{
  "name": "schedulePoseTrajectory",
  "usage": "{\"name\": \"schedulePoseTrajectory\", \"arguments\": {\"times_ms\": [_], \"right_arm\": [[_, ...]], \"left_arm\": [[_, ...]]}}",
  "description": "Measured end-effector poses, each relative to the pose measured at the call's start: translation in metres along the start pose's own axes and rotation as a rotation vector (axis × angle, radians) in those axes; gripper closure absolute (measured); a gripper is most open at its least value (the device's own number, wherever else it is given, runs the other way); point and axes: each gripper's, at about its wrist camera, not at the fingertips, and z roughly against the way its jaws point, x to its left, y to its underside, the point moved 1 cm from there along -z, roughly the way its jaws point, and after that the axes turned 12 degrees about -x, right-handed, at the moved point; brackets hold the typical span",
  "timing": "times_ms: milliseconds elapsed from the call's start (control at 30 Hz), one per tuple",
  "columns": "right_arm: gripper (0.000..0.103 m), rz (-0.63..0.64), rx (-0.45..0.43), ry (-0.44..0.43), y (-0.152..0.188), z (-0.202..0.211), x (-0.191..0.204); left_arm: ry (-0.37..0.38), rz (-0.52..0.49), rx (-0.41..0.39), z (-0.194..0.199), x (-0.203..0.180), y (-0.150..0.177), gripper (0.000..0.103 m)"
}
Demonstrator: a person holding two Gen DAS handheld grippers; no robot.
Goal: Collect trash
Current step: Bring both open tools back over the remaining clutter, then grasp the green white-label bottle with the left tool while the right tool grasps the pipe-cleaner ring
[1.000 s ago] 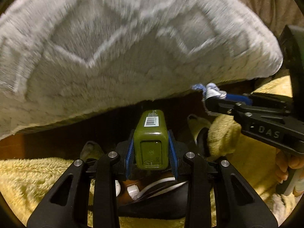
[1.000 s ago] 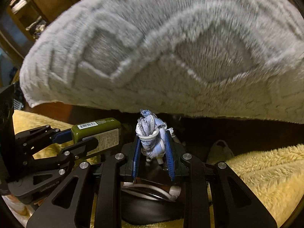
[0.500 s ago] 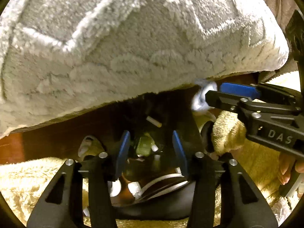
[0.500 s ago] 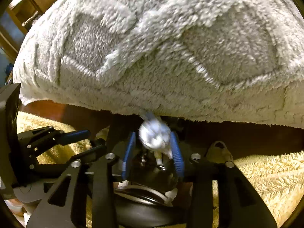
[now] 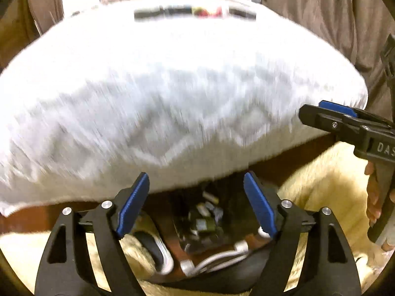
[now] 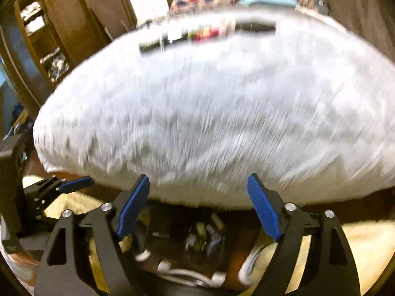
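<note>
Both grippers — left [image 5: 196, 185] and right [image 6: 198, 187] — have jaws wide apart, holding nothing. Trash [image 5: 206, 218] lies in a dark bin [image 5: 182, 231] at 6 o'clock, below the blurred grey blanket [image 5: 172, 93].

The left gripper [image 5: 196, 203] and the right gripper [image 6: 198, 206] both hold their blue-padded fingers spread wide, nothing between them, pointing forward side by side.

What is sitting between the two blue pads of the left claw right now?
Nothing is gripped. The left gripper stands open in the left wrist view; through the gap you see the trash container below, holding scraps, and the grey blanket's edge.
</note>
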Motion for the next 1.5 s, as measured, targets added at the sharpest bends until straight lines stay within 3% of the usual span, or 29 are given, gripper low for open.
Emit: {"name": "schedulePoseTrajectory", "arguments": {"times_ms": [200, 333, 600, 900, 1233, 1333, 1400, 1500], "right_arm": [[0.015, -0.012, -0.085, 0.047, -0.052, -0.003, -0.022], [0.015, -0.072, -0.068, 0.032, -0.086, -0.03, -0.033], [0.015, -0.048, -0.054, 0.062, -0.115, -0.091, -0.031], [0.016, -0.052, -0.028, 0.067, -0.13, -0.147, -0.035], [0.015, -0.007, -0.016, 0.046, -0.149, -0.177, -0.015], [0.015, 0.036, -0.015, 0.039, -0.154, -0.186, -0.002], [0.016, 0.051, -0.012, 0.035, -0.157, -0.191, 0.006], [0.016, 0.056, -0.018, 0.041, -0.158, -0.193, 0.012]], "left_arm": [[-0.076, -0.007, -0.128, 0.011, 0.022, -0.062, 0.024], [-0.147, -0.004, -0.164, -0.008, 0.028, -0.096, 0.024], [-0.181, -0.009, -0.174, -0.063, 0.057, -0.15, 0.025], [-0.179, -0.01, -0.157, -0.131, 0.078, -0.186, 0.031], [-0.144, 0.019, -0.094, -0.167, 0.086, -0.206, 0.037], [-0.127, 0.02, -0.084, -0.173, 0.087, -0.209, 0.045], [-0.121, 0.013, -0.084, -0.176, 0.086, -0.213, 0.061], [-0.117, 0.008, -0.08, -0.18, 0.087, -0.216, 0.061]]}}
